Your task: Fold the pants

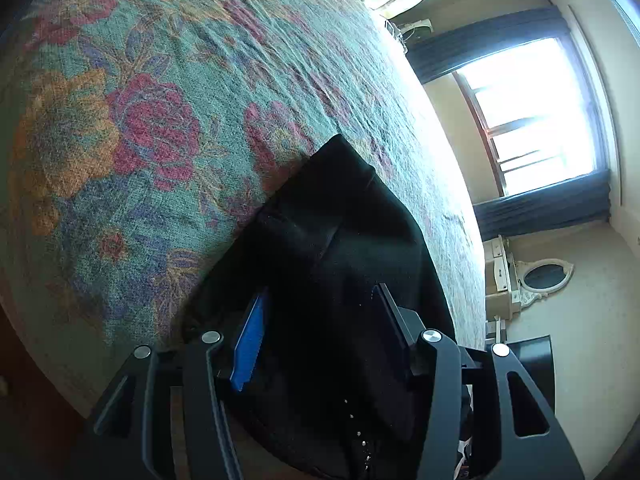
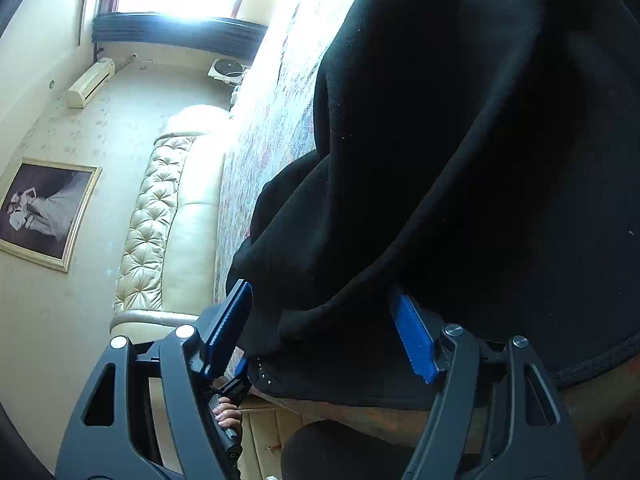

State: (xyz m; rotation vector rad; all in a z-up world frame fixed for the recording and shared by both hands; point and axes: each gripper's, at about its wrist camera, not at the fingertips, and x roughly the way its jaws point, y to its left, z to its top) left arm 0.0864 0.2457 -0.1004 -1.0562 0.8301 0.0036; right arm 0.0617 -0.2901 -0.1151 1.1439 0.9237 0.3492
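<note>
Black pants [image 1: 344, 264] lie on the floral bedspread [image 1: 152, 120] at the bed's near edge; the left gripper [image 1: 320, 332] hovers over them, jaws spread; a window [image 1: 532, 116] glows far right.

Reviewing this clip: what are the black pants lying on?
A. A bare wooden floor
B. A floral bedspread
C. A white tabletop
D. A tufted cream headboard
B: the left wrist view shows the black pants spread on a green floral bedspread, near its edge.

You have a bed [image 1: 140, 128] under a floral green spread [image 1: 200, 60]; the black pants [image 1: 344, 248] lie bunched at its near edge, towards the window-side corner.
</note>
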